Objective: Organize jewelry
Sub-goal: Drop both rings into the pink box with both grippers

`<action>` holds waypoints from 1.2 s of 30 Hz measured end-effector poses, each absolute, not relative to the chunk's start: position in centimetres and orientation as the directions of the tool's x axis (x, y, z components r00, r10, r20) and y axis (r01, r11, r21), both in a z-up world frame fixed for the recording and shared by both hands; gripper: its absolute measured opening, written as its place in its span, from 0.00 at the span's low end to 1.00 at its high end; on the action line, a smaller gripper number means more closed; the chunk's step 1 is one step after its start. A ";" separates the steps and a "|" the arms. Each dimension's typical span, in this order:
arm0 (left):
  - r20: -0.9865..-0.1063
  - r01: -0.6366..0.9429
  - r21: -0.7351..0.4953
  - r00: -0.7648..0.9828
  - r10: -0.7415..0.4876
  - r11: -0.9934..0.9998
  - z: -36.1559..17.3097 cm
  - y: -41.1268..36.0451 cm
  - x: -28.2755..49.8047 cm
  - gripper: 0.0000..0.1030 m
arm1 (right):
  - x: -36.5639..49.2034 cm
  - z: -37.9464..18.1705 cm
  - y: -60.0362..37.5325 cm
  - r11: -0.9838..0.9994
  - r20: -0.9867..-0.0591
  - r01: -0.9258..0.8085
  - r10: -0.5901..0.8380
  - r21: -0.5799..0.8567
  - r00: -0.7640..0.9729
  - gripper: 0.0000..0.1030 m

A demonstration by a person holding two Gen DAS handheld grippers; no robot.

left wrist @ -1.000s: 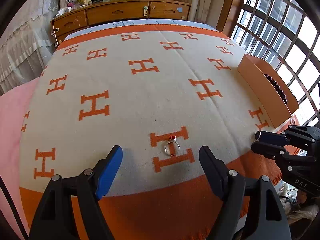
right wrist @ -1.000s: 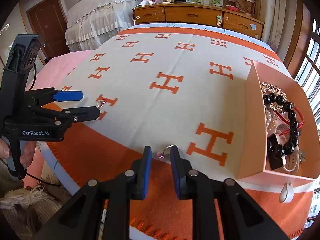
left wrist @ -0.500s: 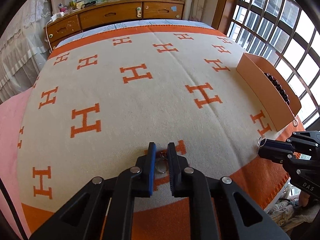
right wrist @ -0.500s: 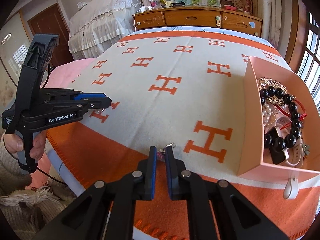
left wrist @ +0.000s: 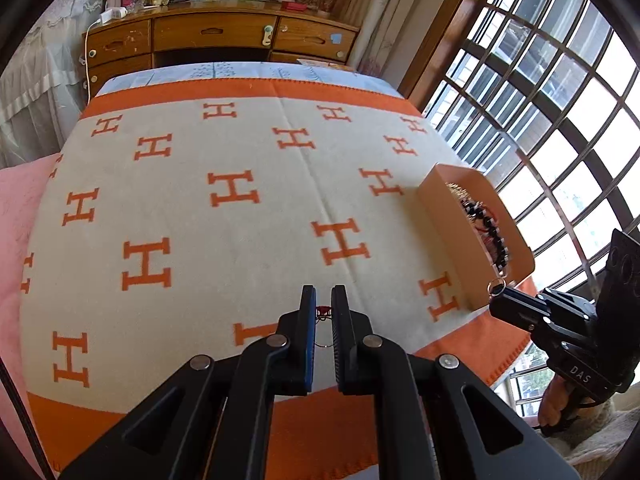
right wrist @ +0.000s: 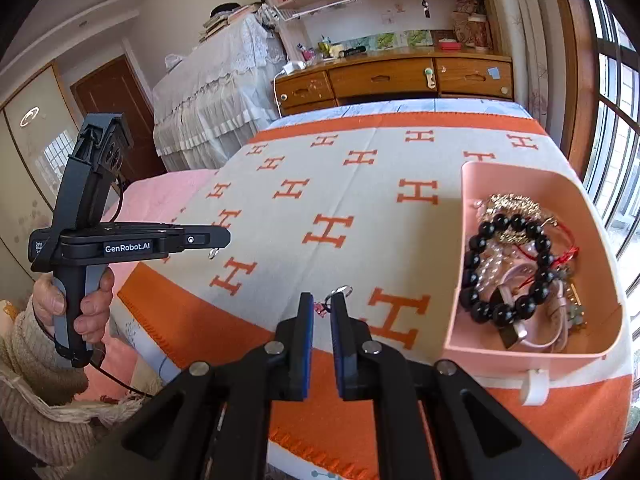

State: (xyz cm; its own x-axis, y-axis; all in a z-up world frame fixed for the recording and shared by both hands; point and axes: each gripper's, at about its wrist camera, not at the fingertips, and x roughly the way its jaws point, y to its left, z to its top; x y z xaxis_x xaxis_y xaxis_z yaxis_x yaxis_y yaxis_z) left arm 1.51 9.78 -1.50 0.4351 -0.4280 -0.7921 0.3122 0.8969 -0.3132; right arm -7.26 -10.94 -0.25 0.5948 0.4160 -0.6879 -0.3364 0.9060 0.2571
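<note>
My left gripper (left wrist: 322,300) is shut on a silver ring with a red stone (left wrist: 323,312) and holds it above the blanket; from the right wrist view the ring (right wrist: 213,254) hangs at its tip. My right gripper (right wrist: 320,306) is shut on a second ring with a pink stone (right wrist: 338,292), held up near the bed's front edge, left of the pink jewelry box (right wrist: 456,280). The box (left wrist: 448,232) holds a black bead bracelet (right wrist: 504,264), pearls, a gold piece and a watch.
The bed is covered by a cream blanket with orange H marks (left wrist: 224,208) and an orange border. A wooden dresser (left wrist: 216,36) stands behind the bed. A window grid (left wrist: 560,100) is on the right, a pink sheet (right wrist: 160,192) on the left.
My left gripper closed on the red-stone ring and lifted it off the blanket. My right gripper, shut on its ring, rose and moved toward the box. Both views tilted up.
</note>
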 end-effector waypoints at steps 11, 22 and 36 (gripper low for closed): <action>-0.720 0.478 -0.319 0.440 -0.537 0.818 5.5 -1.3 3.7 0.05 | -6.4 5.7 -19.6 0.938 -0.603 -0.214 0.340 0.272 0.722 0.08; -0.774 0.572 -0.238 0.376 -0.510 0.785 3.8 -12.4 6.0 0.06 | -5.1 2.9 -23.5 0.953 -0.710 -0.136 0.293 0.270 0.641 0.08; -0.792 0.535 -0.144 0.441 -0.421 0.832 1.9 -12.6 5.0 0.69 | -5.0 1.0 -24.4 0.937 -0.725 -0.125 0.332 0.325 0.604 0.10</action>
State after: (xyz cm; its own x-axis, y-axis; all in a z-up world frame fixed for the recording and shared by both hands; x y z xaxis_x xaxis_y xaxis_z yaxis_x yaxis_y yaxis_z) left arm 4.97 -12.65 1.94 0.4415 -0.4214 -0.7922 0.5354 0.8322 -0.1444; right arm -5.02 -24.38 0.99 0.6037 0.3319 -0.7248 -0.1252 0.9374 0.3249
